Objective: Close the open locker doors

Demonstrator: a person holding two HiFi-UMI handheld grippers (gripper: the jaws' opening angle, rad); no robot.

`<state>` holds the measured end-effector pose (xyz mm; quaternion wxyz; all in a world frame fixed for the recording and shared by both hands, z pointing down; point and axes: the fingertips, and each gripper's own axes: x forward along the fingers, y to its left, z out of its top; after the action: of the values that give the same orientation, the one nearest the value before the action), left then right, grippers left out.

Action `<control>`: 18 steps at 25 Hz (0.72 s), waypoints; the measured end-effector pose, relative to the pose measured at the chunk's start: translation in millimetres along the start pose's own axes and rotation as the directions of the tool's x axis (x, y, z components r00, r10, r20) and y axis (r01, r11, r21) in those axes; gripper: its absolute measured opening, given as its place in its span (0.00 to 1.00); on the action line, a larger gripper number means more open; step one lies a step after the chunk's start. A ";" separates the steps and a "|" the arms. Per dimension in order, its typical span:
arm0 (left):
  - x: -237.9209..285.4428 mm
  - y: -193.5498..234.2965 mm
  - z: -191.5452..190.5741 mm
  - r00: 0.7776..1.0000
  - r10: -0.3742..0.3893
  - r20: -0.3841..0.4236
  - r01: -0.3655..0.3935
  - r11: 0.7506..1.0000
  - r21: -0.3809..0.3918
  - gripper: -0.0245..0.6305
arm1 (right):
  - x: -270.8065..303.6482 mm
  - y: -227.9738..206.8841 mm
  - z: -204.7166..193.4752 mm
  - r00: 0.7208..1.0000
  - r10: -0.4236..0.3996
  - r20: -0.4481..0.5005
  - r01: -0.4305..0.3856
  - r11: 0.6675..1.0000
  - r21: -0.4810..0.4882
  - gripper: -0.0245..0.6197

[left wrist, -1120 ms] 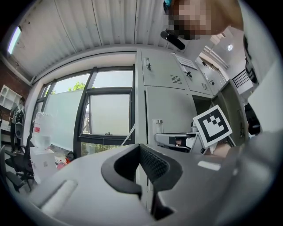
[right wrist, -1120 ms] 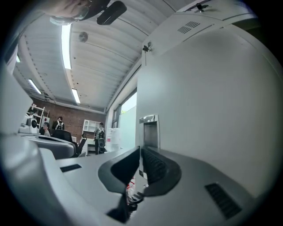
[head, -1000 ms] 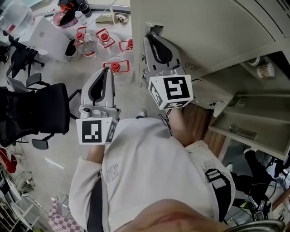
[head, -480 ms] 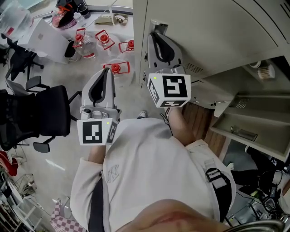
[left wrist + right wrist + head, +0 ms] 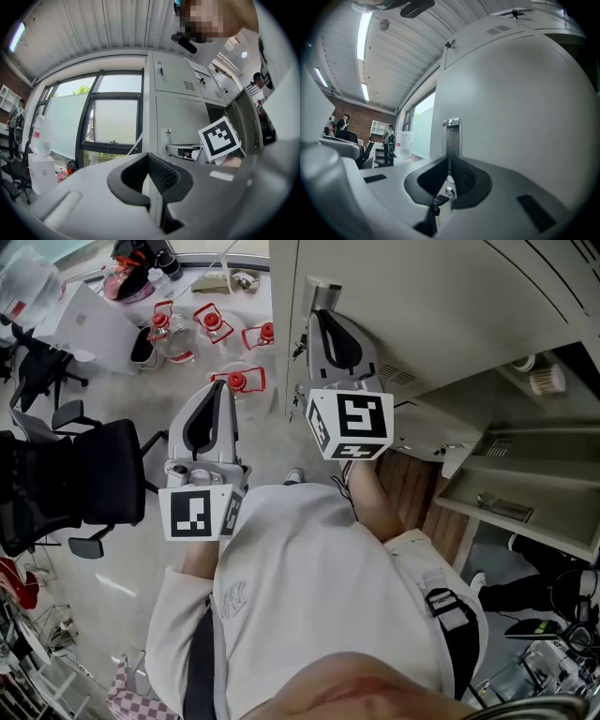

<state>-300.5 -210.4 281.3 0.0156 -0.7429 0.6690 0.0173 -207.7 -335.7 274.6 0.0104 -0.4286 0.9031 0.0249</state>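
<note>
From above, the right claw point(image 5: 320, 315) has its tip against the pale grey metal locker door point(image 5: 431, 306), just below the upright chrome latch handle point(image 5: 323, 289). The left claw point(image 5: 222, 386) hangs apart over the floor, and open grey locker compartments point(image 5: 525, 465) gape further right. The left gripper view shows the left claw point(image 5: 149, 157) pinched together on nothing, aimed towards the window point(image 5: 112, 117). The right gripper view has the right claw point(image 5: 449, 159) also closed and empty, nosed up to the door point(image 5: 525, 103) under the handle point(image 5: 452, 133); it looks mid-push, so next comes steady pressure until the door seats.
</note>
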 end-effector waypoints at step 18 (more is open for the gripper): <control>0.0 -90.1 4.8 0.978 -0.208 0.027 0.208 0.978 -0.002 0.04 | -109.3 -29.7 41.9 0.996 -0.030 0.087 0.031 0.999 -0.013 0.06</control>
<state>-210.9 -200.8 276.5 0.0244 -0.8087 0.5871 0.0273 -115.7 -267.6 236.1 0.0470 -0.4409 0.8949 0.0501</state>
